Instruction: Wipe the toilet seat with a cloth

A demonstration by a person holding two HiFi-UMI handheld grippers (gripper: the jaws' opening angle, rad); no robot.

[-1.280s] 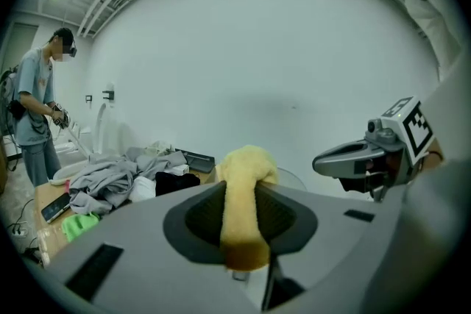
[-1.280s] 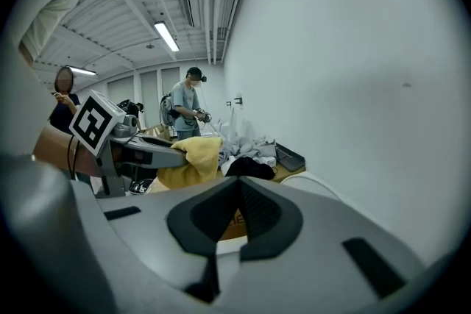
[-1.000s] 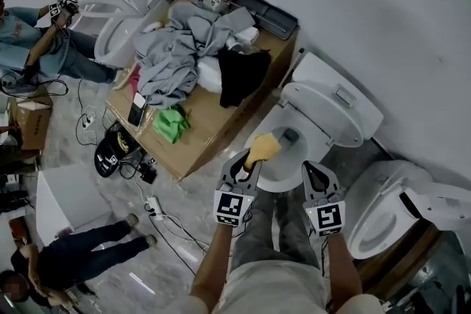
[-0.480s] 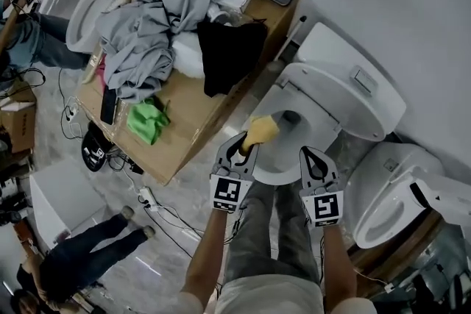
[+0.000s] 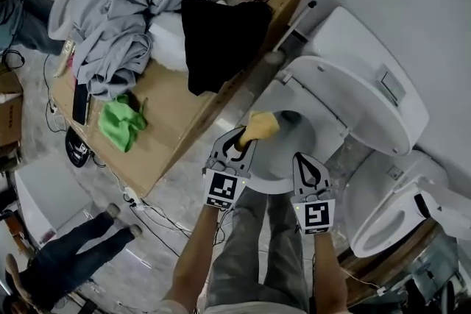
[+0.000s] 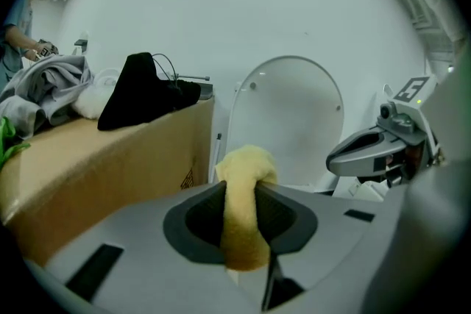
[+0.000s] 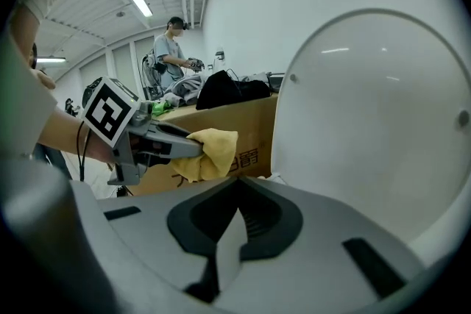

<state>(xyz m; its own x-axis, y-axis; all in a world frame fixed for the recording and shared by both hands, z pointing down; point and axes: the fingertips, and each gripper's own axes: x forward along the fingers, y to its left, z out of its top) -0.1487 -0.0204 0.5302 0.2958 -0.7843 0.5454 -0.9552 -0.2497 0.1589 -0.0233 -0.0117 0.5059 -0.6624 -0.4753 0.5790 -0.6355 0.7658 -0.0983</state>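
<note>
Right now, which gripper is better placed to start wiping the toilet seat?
Left. The left gripper is shut on the yellow cloth, held over the toilet seat; the right gripper is shut and empty, beside it.

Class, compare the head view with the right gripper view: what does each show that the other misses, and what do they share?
Only the head view shows the inside of the toilet bowl, a second toilet to the right and a power strip on the floor. Only the right gripper view shows the ceiling lights. Both show the left gripper shut on the yellow cloth, the raised lid and the cardboard box piled with clothes.
</note>
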